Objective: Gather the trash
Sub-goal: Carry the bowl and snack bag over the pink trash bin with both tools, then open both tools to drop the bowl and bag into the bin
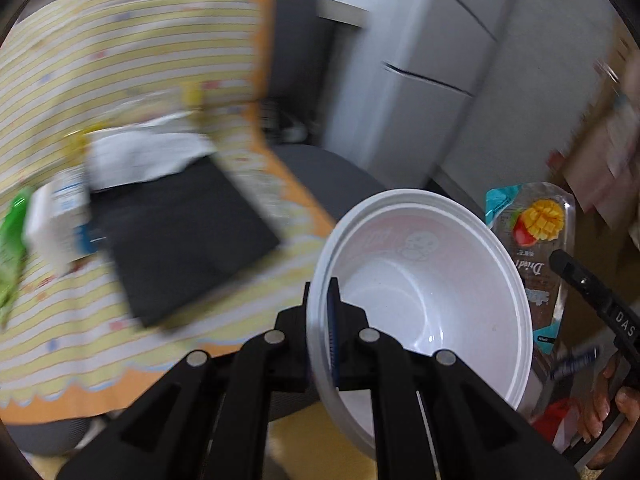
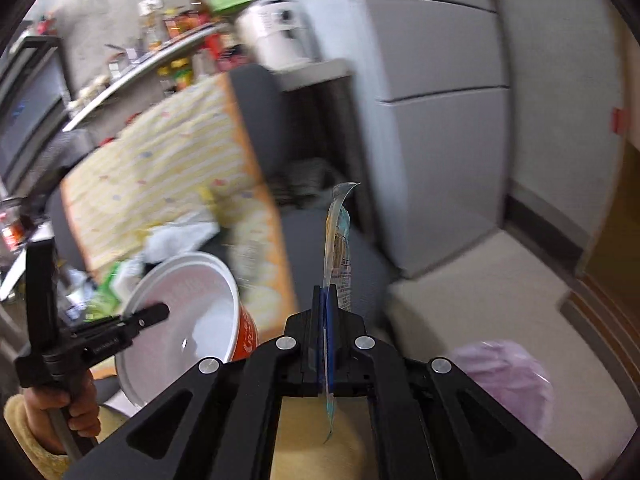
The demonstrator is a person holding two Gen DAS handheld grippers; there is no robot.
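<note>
Now white cup in left hand-held gripper, mango wrapper in right hand-held gripper.

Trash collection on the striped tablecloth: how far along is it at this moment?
Partway. In hand: the left gripper is shut on the rim of an empty white cup, and the right gripper is shut on a dried mango wrapper, both off the table. A pink bag sits on the floor ahead; nothing is dropped yet. Left: a green packet, white crumpled paper and a small carton remain on the tablecloth.

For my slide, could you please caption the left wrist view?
Left gripper clamps a white bowl's rim beside a dried-mango packet.
</note>
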